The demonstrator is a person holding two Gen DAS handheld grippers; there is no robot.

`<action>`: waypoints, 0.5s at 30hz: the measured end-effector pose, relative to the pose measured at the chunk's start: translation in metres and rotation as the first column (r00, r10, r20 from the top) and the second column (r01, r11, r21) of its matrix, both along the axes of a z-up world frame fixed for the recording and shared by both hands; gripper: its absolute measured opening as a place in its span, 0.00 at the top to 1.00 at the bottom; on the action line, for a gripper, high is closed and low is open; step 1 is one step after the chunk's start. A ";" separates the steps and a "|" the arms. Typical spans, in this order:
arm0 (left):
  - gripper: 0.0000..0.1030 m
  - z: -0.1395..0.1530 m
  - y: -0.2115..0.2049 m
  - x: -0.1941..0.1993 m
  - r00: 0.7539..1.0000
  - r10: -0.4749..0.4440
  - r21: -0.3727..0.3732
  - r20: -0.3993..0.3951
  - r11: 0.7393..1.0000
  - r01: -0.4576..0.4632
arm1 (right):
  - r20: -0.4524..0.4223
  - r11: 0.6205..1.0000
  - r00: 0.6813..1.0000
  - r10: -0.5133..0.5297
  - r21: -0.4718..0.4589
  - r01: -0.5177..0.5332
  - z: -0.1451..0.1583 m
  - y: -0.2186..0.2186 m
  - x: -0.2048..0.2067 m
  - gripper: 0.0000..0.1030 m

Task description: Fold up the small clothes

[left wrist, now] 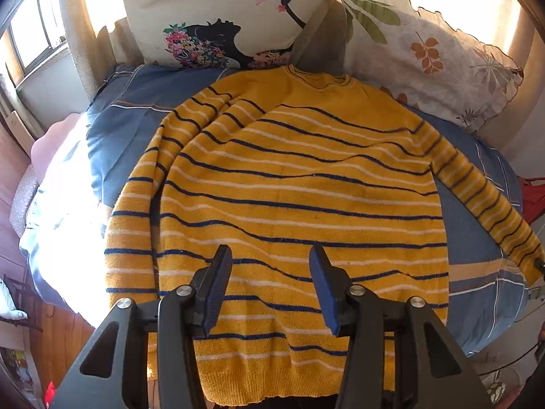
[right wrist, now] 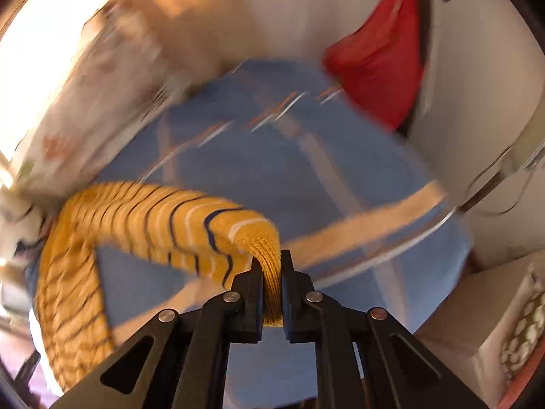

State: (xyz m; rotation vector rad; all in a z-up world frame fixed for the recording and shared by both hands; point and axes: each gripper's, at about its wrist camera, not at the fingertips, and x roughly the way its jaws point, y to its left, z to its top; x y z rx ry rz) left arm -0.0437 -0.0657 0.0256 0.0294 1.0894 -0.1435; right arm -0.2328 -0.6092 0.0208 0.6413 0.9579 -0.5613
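Observation:
A yellow sweater [left wrist: 293, 184] with navy and white stripes lies flat on the blue bedspread [left wrist: 133, 119], collar toward the pillows. Its left sleeve [left wrist: 136, 204] is folded down along the body. Its right sleeve [left wrist: 490, 204] stretches out to the right edge. My left gripper [left wrist: 270, 255] is open and empty, hovering over the sweater's lower part near the hem. My right gripper [right wrist: 271, 255] is shut on the cuff of the right sleeve [right wrist: 269, 255] and holds it above the bedspread [right wrist: 306, 156]; this view is motion-blurred. The right gripper's tip shows at the sleeve end in the left wrist view [left wrist: 540, 266].
Two printed pillows [left wrist: 218, 17] [left wrist: 425, 51] lean at the head of the bed. A window [left wrist: 34, 30] is at the left. A red cloth [right wrist: 374, 54] hangs by the wall beside the bed. Wooden floor [left wrist: 61, 334] lies at the lower left.

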 end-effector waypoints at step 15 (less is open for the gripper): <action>0.53 -0.008 0.069 0.006 0.991 0.128 -0.006 -0.034 0.992 -0.128 | 0.098 0.931 0.932 0.348 0.085 -0.356 0.065 0.092 0.155 0.92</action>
